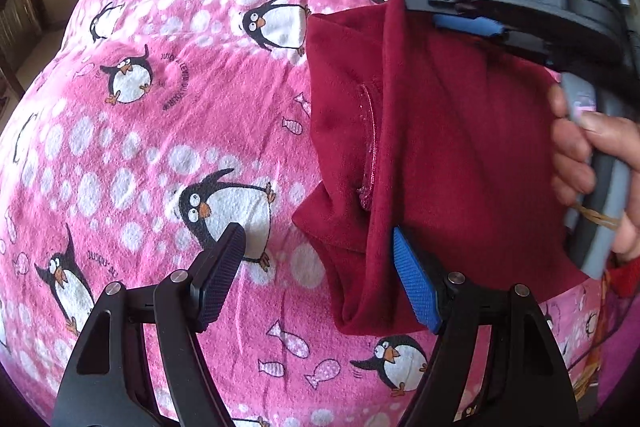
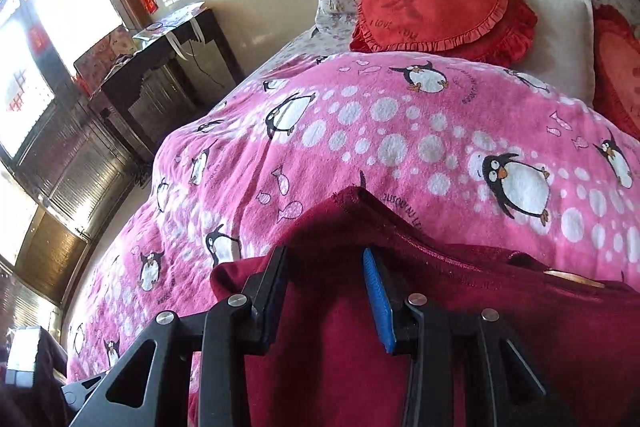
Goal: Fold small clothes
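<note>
On the pink penguin blanket (image 1: 160,147) lies the maroon garment (image 1: 460,147), mid-fold. Left hand-held gripper (image 1: 320,279) gapes wide, empty; right hand-held gripper (image 2: 326,291) stands part-open, gripping nothing. Next: regrasp an edge.

Bright daylight from window (image 2: 60,39), hard shadows, fisheye-bent edges, sharp focus

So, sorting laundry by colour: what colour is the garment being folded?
Dark red garment, clearest in the left wrist view.
</note>
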### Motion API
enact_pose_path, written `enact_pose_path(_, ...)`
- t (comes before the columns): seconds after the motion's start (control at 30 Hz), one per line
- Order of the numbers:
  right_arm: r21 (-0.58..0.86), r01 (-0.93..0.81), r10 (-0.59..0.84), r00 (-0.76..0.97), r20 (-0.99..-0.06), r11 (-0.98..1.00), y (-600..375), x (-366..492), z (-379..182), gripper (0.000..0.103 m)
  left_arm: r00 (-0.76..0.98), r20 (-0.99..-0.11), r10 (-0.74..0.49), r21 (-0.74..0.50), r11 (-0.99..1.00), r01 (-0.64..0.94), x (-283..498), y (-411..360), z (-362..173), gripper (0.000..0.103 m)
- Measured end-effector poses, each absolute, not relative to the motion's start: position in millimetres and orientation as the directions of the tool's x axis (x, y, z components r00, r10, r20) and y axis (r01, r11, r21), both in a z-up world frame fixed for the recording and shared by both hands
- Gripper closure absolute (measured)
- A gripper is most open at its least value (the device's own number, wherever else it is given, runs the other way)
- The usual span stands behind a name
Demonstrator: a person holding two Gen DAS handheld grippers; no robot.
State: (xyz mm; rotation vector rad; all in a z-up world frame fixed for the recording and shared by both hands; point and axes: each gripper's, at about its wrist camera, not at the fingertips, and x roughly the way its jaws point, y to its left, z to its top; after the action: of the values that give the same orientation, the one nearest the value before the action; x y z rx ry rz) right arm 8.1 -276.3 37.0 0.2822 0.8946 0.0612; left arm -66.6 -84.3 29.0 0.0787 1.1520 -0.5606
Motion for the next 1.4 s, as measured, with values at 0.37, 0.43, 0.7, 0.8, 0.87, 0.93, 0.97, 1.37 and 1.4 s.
enact_pose_path(0.37,0.240,-0.024,0.211,0.574,-0.792,0.970,-228.1,-13.8,38.4,0.066,0.300,-0.882,-0.364,-0.203,0.866,0.456,-76.5,-91.0,27.0,0.028)
enact_pose_path(0.43,0.242,-0.003,0.204,0.550,-0.810,0.970,-222.9,-8.0,25.3,0.066,0.303,-0.880,-0.366,-0.204,0.867,0.455,-73.2,-85.6,30.3,0.028)
enact_pose_path(0.7,0.272,0.053,0.206,0.518,-0.830,0.961,-219.5,-3.9,33.0,0.055,0.306,-0.864,-0.400,-0.246,0.865,0.437,-73.8,-64.6,36.2,0.028)
enact_pose_path(0.8,0.194,0.059,0.143,0.479,-0.866,0.979,-209.4,1.2,25.5,0.055,0.310,-0.861,-0.404,-0.249,0.864,0.437,-76.2,-59.8,37.2,0.028)
enact_pose_path(0.87,0.152,0.048,0.112,0.471,-0.875,0.987,-205.2,1.5,21.7,0.056,0.307,-0.859,-0.409,-0.253,0.862,0.439,-78.3,-57.0,38.1,0.028)
enact_pose_path(0.93,0.097,0.031,0.071,0.476,-0.876,0.995,-201.3,-0.8,20.3,0.073,0.309,-0.857,-0.411,-0.253,0.861,0.442,-79.8,-52.6,40.0,0.028)
enact_pose_path(0.97,0.087,0.029,0.063,0.479,-0.876,0.996,-201.7,-2.2,20.8,0.085,0.311,-0.856,-0.412,-0.253,0.861,0.442,-81.4,-50.6,43.0,0.028)
enact_pose_path(1.37,0.245,-0.017,0.217,0.526,-0.822,0.969,-196.4,-4.6,36.2,0.095,0.343,-0.838,-0.424,-0.271,0.870,0.412,-78.2,-40.1,59.0,0.028)
enact_pose_path(1.4,0.250,-0.014,0.221,0.516,-0.828,0.968,-196.8,-2.0,28.9,0.095,0.339,-0.840,-0.424,-0.273,0.870,0.411,-77.2,-44.1,59.1,0.028)
